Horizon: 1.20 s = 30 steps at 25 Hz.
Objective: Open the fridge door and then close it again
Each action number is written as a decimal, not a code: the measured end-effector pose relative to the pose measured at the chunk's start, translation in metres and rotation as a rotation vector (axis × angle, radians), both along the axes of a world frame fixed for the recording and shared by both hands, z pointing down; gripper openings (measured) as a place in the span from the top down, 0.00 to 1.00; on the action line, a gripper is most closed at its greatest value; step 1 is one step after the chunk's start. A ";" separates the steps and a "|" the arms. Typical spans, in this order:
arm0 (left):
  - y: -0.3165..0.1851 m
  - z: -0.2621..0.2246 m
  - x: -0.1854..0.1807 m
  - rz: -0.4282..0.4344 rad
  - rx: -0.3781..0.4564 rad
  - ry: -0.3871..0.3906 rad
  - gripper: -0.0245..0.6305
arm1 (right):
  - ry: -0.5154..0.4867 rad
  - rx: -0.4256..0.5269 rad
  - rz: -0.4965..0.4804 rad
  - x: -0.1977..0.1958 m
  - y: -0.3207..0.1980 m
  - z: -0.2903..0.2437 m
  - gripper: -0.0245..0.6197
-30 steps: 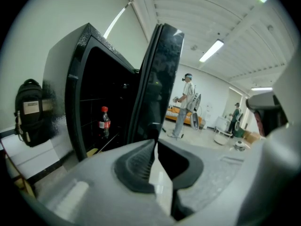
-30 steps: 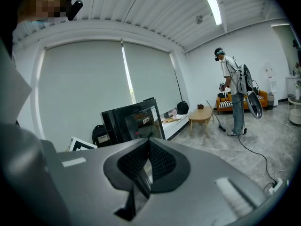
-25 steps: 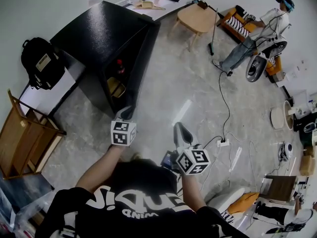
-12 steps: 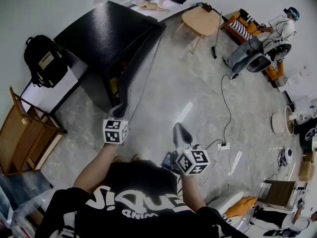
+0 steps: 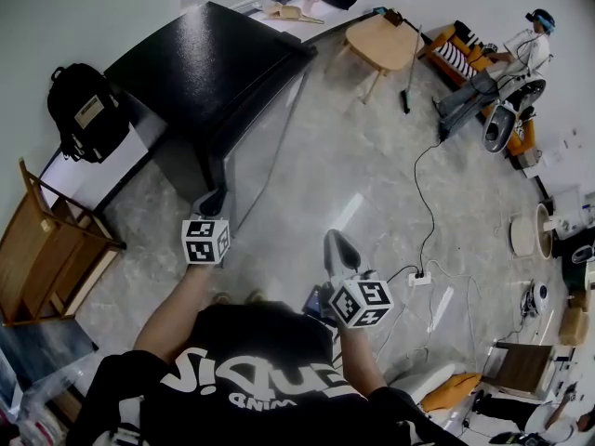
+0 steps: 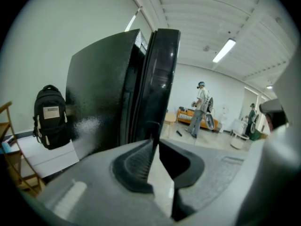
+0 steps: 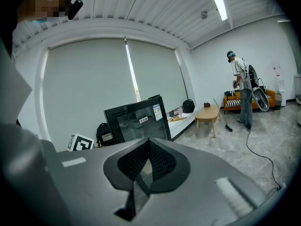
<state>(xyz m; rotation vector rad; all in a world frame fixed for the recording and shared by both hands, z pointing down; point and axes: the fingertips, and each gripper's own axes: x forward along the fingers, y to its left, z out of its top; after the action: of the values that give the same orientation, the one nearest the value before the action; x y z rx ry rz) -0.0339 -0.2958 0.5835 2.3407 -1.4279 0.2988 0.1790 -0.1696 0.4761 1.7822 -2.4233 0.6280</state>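
Observation:
The black fridge [image 5: 209,59] stands at the upper left of the head view. Its glass door [image 5: 262,128] lies almost against the body, and a thin gap still shows beside the door [image 6: 162,79] in the left gripper view. My left gripper [image 5: 212,201] is at the door's free lower corner. Its jaws have just been opening and stand a narrow slit apart [image 6: 155,142], with nothing seen between them. I cannot tell whether they touch the door. My right gripper [image 5: 337,244] hangs over the floor to the right, shut and empty [image 7: 149,142], and faces the fridge [image 7: 136,121].
A black backpack [image 5: 86,110] leans left of the fridge, with a wooden frame [image 5: 51,249] in front of it. A low wooden table [image 5: 386,40] and a broom [image 5: 409,63] stand behind. A cable runs to a power strip [image 5: 418,277]. A person [image 5: 525,49] stands at the far right.
The door has swung from clearly open, with shelves showing, to almost shut. My left gripper moved left with its edge. The right gripper stayed put. The person at the back shifted.

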 end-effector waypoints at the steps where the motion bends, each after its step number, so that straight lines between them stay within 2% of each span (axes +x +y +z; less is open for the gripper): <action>1: -0.001 0.000 -0.002 -0.007 0.000 0.001 0.90 | 0.000 0.000 0.000 0.000 0.000 0.001 0.97; 12: -0.011 0.000 -0.016 -0.040 0.005 -0.013 0.90 | 0.000 -0.001 0.007 0.007 0.000 0.001 0.97; 20: -0.008 -0.003 -0.017 -0.055 -0.019 0.012 0.91 | -0.002 -0.003 0.010 0.007 0.002 0.001 0.97; 30: 0.023 -0.031 -0.004 0.042 0.015 0.015 0.93 | -0.010 0.015 0.013 0.007 0.007 -0.001 0.97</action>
<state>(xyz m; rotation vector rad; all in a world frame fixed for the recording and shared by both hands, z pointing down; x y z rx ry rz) -0.0378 -0.2731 0.5521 2.3830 -1.3800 0.2826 0.1863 -0.1628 0.4751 1.8070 -2.4314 0.6233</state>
